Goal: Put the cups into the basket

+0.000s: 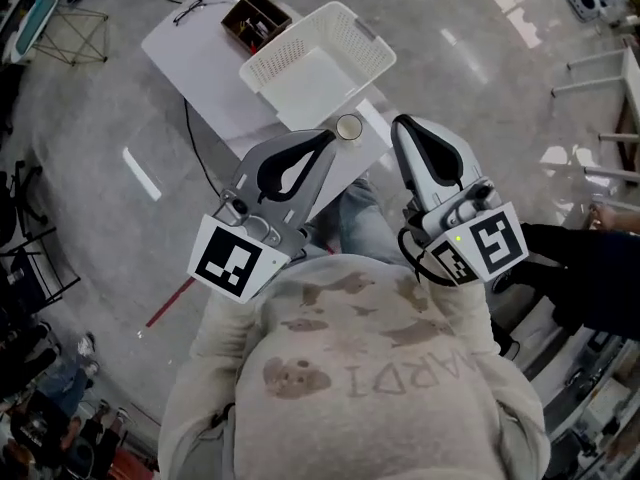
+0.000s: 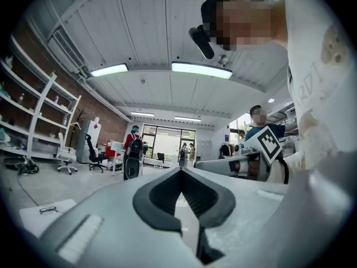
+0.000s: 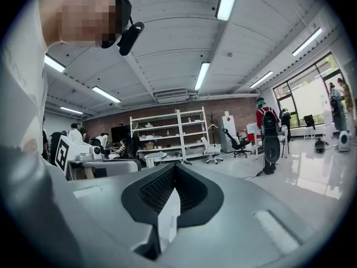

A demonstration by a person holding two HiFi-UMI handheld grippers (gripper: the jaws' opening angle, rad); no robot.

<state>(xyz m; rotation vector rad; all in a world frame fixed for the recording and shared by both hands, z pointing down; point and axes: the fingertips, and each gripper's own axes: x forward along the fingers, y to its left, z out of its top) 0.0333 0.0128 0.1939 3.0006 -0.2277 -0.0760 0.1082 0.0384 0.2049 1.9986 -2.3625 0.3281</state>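
A single small cup [image 1: 349,126] with a pale inside stands on the white table [image 1: 190,43] at its near edge. The white perforated basket [image 1: 262,68] stands just behind the cup and is empty. I hold both grippers close to my chest, above my lap. My left gripper [image 1: 330,136] is shut with nothing between its jaws, and its tip shows just left of the cup. My right gripper [image 1: 400,123] is also shut and empty, with its tip right of the cup. Both gripper views look out across the room, not at the table.
A brown open box [image 1: 255,20] with small items sits behind the basket, and a pair of glasses [image 1: 190,10] lies at the table's far end. A black cable [image 1: 195,148] hangs off the table's left side. Shiny grey floor surrounds the table; people, chairs and shelves stand far off.
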